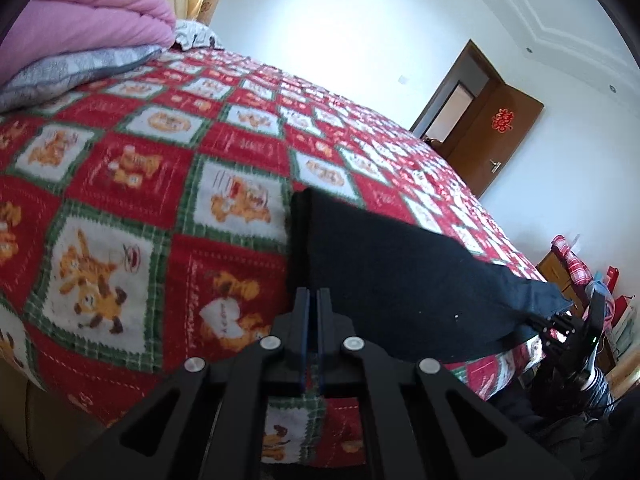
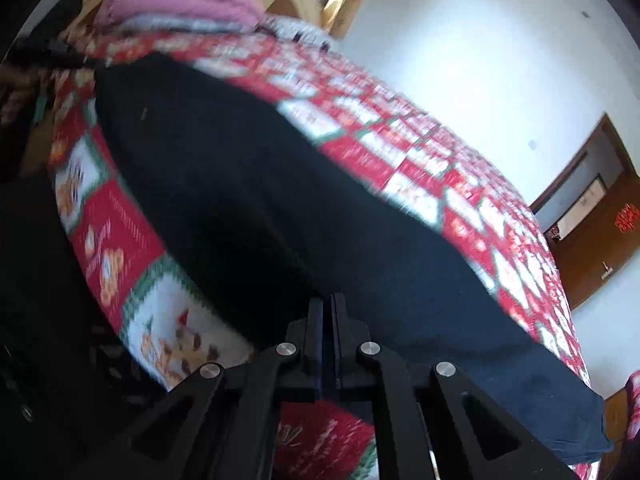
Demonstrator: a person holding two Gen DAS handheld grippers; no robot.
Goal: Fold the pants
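**Black pants pinched at both ends, fold about to be carried over**

Black fabric, the pants (image 1: 404, 276), hangs stretched just above a red, green and white checked bedspread (image 1: 132, 208) printed with orange cartoon cats. The left tongs (image 1: 313, 296) are closed on one end of the cloth, their two fingers pressed together with the edge running into them. The right tongs (image 2: 329, 304) are likewise closed, the dark cloth spreading away from their tips across the bed. In the left wrist view the right tongs appear at the far end of the garment, so each hand seems to hold one end.

By the look of it, the step in hand is the lift before a fold: the cloth is gripped and raised. The next move likely calls for both hands travelling together, keeping the edge taut and level, so the held edge lands squarely on the far part.

Writing: a red paper ornament (image 1: 500, 119) on the brown door (image 1: 490, 140) looks like a character, too small to read. Lettering in the bedspread's red squares is blurred.
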